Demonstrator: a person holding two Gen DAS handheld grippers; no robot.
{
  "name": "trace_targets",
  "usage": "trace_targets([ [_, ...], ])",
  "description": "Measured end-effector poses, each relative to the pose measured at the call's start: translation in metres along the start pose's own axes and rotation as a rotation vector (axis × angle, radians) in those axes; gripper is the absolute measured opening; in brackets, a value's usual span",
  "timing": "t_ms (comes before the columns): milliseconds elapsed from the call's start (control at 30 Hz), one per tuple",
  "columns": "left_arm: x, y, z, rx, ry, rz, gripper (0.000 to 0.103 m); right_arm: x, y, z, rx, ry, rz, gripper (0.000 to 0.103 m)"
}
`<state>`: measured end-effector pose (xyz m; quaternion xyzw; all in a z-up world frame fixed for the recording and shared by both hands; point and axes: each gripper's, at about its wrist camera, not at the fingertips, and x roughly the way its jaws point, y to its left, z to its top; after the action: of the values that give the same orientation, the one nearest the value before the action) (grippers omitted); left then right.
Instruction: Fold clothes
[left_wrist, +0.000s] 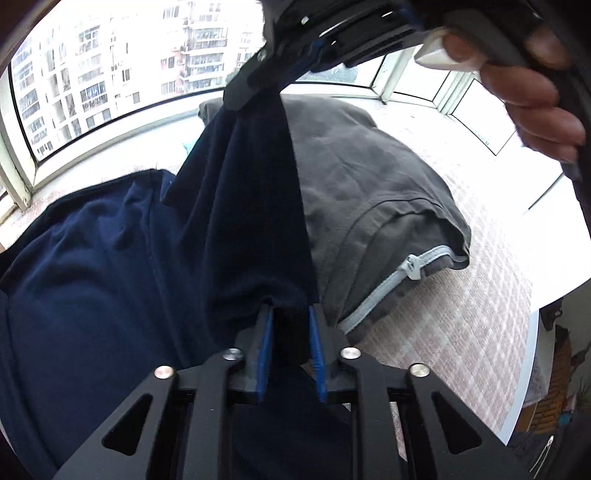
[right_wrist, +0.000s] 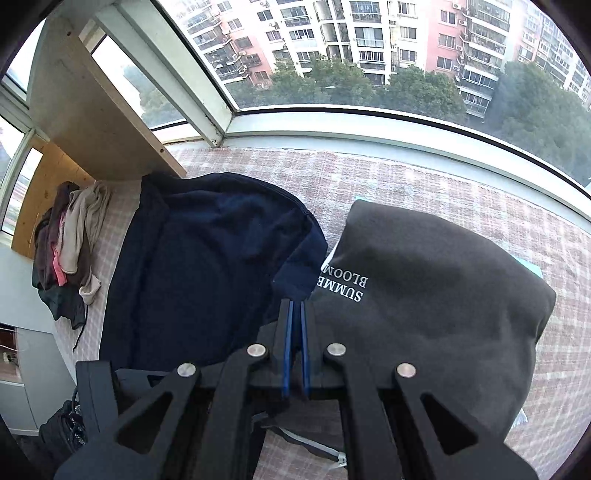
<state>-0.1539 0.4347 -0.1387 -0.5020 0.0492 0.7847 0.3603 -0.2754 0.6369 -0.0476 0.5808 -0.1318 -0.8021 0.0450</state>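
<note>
my left claw (left_wrist: 291, 314) pinched on hem of navy blue cotton garment (left_wrist: 110, 277); my right claw (right_wrist: 294, 306) clamped narrow on another corner of same cloth, lifted off plaid-covered ledge (right_wrist: 406, 184) by window. strip hangs taut between both claws. charcoal grey folded hoodie (right_wrist: 424, 295) with white lettering lies just beside. step: mid-fold, likely. next: carry held edge across body, keep tension, lay flat, then release.
</note>
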Motion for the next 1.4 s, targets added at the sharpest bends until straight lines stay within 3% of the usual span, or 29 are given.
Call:
trace_targets([
  [167, -0.020, 0.016, -0.004, -0.089, -0.056, -0.097, 0.003, -0.008, 0.012, 0.007, -0.042, -0.037, -0.002, 0.004],
  [333, -0.052, 0.040, -0.001, -0.260, -0.156, -0.349, 0.003, -0.024, 0.030, 0.026, -0.114, -0.077, -0.071, 0.004],
  [467, -0.051, 0.057, -0.001, -0.380, -0.210, -0.523, 0.004, -0.029, 0.041, 0.044, -0.141, -0.093, -0.127, 0.005],
  [500, -0.043, 0.056, -0.002, -0.380, -0.183, -0.499, 0.003, -0.025, 0.043, 0.048, -0.152, -0.078, -0.130, 0.005],
  [600, -0.014, 0.055, -0.007, -0.369, -0.070, -0.434, 0.004, 0.000, 0.037, 0.048, -0.100, 0.028, -0.017, 0.011],
  [667, -0.007, 0.057, -0.012, -0.336, 0.006, -0.408, 0.004, 0.005, 0.031, 0.039, -0.081, 0.038, 0.006, 0.019],
  [833, -0.034, 0.063, -0.011, -0.223, 0.022, -0.321, 0.020, -0.016, -0.006, -0.001, 0.031, -0.034, 0.059, 0.025],
  [933, -0.054, 0.075, 0.003, -0.158, 0.025, -0.261, 0.022, -0.022, -0.025, -0.053, 0.105, -0.077, 0.083, 0.026],
  [1133, -0.038, 0.103, 0.078, -0.079, 0.074, -0.128, 0.028, -0.001, -0.017, -0.153, 0.197, -0.141, 0.096, 0.026],
  [1267, 0.001, 0.085, 0.118, 0.091, 0.190, -0.054, 0.029, 0.006, 0.008, -0.175, 0.195, -0.187, 0.100, 0.026],
  [1400, 0.019, 0.066, 0.133, 0.259, 0.287, 0.004, 0.029, 0.020, 0.018, -0.178, 0.207, -0.165, 0.101, 0.027],
])
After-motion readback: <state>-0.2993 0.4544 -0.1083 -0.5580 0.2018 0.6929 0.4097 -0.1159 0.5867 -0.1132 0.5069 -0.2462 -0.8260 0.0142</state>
